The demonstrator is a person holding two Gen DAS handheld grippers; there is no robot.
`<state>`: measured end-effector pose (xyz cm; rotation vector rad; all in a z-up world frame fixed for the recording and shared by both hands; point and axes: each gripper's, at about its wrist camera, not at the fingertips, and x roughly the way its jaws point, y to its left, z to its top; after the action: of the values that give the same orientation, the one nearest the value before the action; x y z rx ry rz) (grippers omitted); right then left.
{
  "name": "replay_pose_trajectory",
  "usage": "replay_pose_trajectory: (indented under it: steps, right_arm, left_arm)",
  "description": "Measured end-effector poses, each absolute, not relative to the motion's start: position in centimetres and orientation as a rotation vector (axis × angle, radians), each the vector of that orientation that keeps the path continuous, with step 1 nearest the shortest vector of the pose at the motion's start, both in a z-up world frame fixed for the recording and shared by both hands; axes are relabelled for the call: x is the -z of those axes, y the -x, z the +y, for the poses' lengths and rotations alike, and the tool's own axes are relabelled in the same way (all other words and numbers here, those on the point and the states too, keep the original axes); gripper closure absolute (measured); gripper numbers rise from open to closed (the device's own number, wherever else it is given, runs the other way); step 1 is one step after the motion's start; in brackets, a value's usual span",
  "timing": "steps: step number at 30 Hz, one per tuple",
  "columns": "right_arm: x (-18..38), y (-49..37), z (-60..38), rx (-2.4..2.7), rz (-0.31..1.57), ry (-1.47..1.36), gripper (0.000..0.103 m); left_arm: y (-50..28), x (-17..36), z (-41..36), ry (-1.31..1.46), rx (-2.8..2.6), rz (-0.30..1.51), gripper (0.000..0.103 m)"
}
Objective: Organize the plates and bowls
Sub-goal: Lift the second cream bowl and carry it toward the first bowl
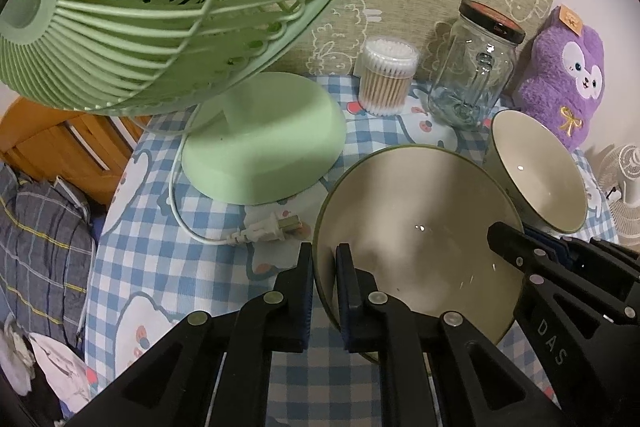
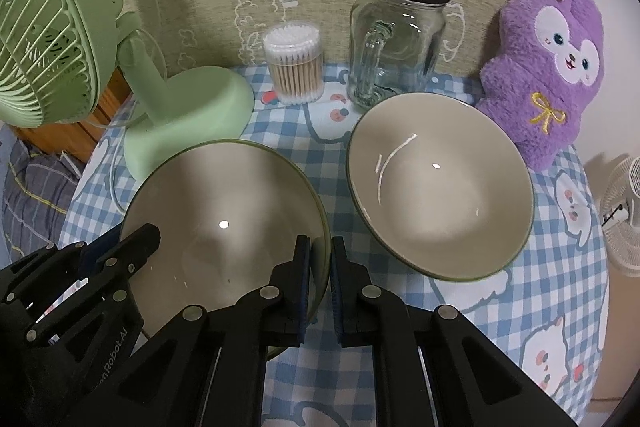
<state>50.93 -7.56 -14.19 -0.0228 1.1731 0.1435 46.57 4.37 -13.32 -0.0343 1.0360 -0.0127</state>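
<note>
Counted on the checked cloth: two bowls, one glass jar with a black lid, one tub of cotton swabs, one purple plush toy, one green fan with its plug lying loose on the cloth. Seen off the table's right edge: two small white fans, only partly in view.

Both bowls cream inside, dark green at the rim. Near bowl sat toward the front of the table, just beside the fan's round base. Far bowl stood to its right and slightly behind, tilted, just in front of the jar and beside the plush toy; touching the near bowl or not, could not tell.

Left gripper: nearly shut, pinched on the left rim of the near bowl, one finger outside the wall and one inside. Right gripper: likewise narrowed down on the right rim of the same bowl, inner finger in the hollow, outer finger against the outside wall. So gripped from opposite sides, by both tongs at once. Far bowl untouched by either. Each gripper visible in the other's view, at the bowl's opposite edge.
</note>
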Motion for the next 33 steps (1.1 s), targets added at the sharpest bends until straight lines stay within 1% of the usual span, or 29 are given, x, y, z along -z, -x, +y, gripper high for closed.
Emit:
replay_pose_trajectory:
  steps: [11,33]
  right_arm:
    - [13.7,-48.9,-8.9,-0.144,1.211,-0.009,0.092]
    - [9.7,-40.4,-11.4,-0.136,1.170,-0.012,0.092]
  left_arm:
    - [-44.2,12.8,3.2,0.023,0.011,1.073,0.096]
    - [-36.2,9.7,1.4,0.013,0.032,1.054,0.096]
